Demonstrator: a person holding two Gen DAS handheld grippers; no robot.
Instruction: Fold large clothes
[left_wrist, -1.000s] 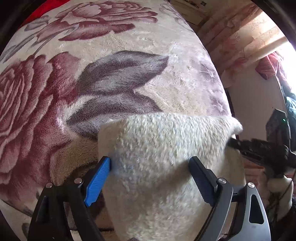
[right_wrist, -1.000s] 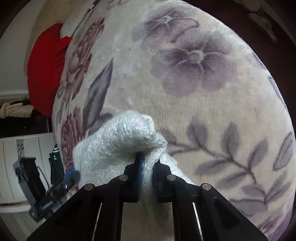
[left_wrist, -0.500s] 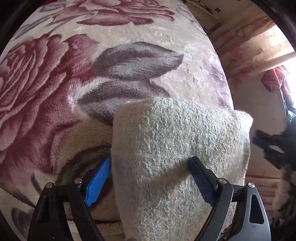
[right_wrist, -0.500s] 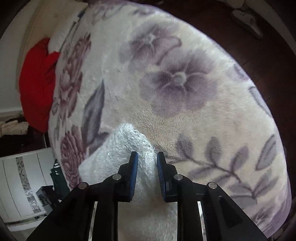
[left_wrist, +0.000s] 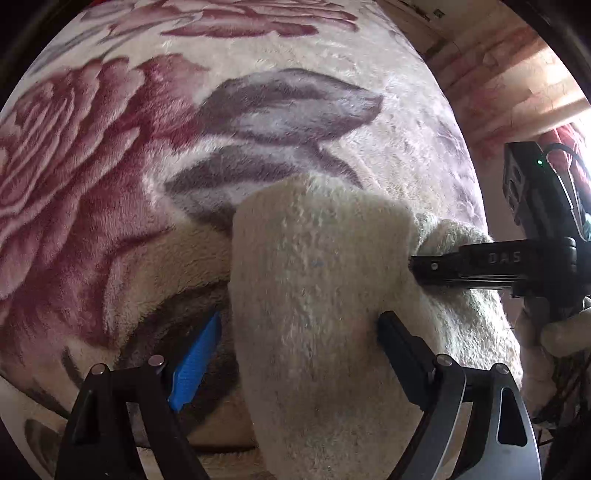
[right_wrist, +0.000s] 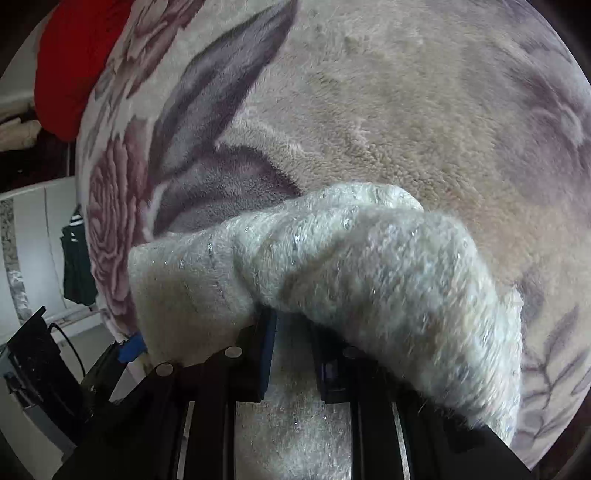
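A cream fuzzy knit garment (left_wrist: 314, 295) with silvery threads lies on a floral plush blanket (left_wrist: 110, 166). In the left wrist view its folded end sits between my wide-open left gripper (left_wrist: 295, 343) fingers, near the blue left pad (left_wrist: 195, 365). My right gripper (left_wrist: 480, 264) reaches into the garment's right edge there. In the right wrist view the garment (right_wrist: 351, 266) bunches over my right gripper (right_wrist: 291, 350), whose jaws stand a little apart with cloth draped over their tips. My left gripper's blue tip (right_wrist: 129, 347) shows at lower left.
A red cloth (right_wrist: 70, 66) lies at the blanket's far corner. A white cabinet (right_wrist: 33, 251) with dark clothing stands at left beyond the bed. A peach wall and curtain (left_wrist: 509, 85) are at right in the left wrist view.
The right gripper opened off the garment, then pushed back in under its bunched edge. The garment's folded end now lies nearer both cameras. The left gripper stayed open.
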